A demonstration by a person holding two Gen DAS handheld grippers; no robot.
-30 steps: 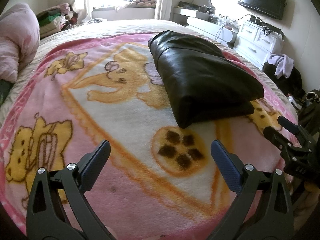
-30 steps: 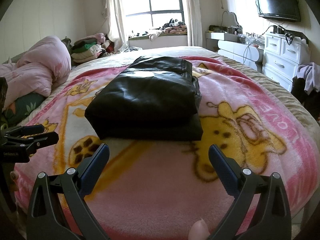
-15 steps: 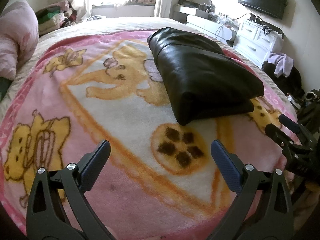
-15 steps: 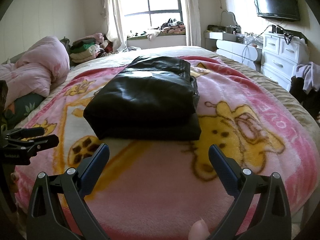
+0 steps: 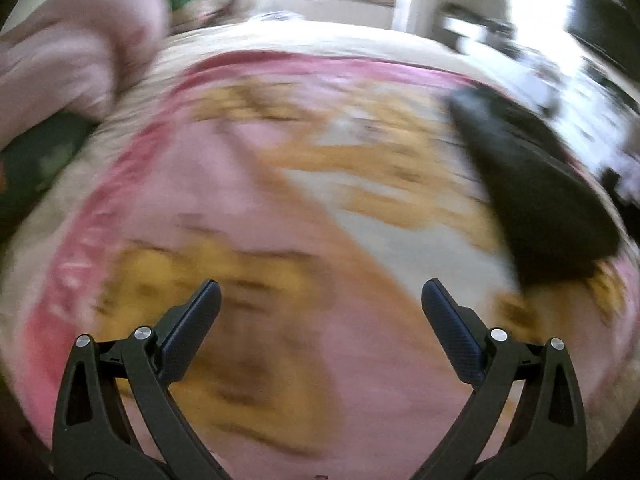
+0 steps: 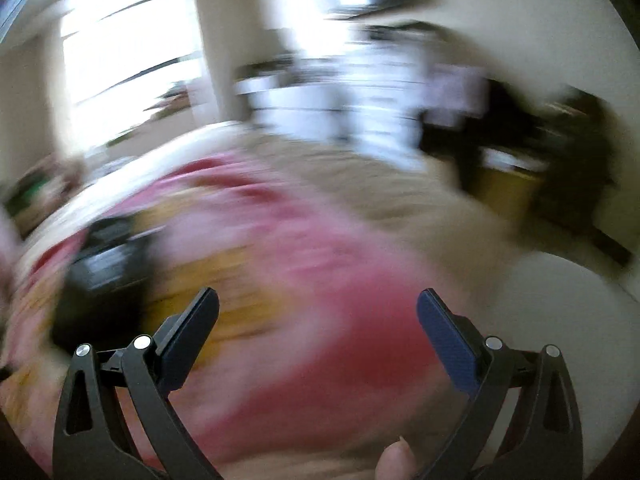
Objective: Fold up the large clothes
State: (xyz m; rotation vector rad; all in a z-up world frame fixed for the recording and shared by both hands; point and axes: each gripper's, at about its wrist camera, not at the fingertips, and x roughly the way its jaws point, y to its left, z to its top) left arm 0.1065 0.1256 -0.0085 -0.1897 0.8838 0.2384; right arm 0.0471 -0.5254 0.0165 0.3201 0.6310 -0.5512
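The folded black garment (image 5: 536, 184) lies on the pink cartoon blanket (image 5: 248, 200), at the right edge of the blurred left wrist view. It also shows as a dark smear at the left of the right wrist view (image 6: 108, 256). My left gripper (image 5: 320, 304) is open and empty, above the blanket and well left of the garment. My right gripper (image 6: 318, 312) is open and empty, over the blanket's right part (image 6: 320, 280), away from the garment. Both views are heavily motion-blurred.
A pink quilt (image 5: 72, 44) is heaped at the bed's far left. White drawers (image 6: 360, 100) stand beyond the bed's right side, with dark clutter (image 6: 520, 152) and pale floor (image 6: 560, 300) near the bed's edge. A bright window (image 6: 128, 52) is behind.
Both grippers have swung fast: the left view has turned left, the right view right. The garment has slid to the edge of each view. Both grippers stay open.
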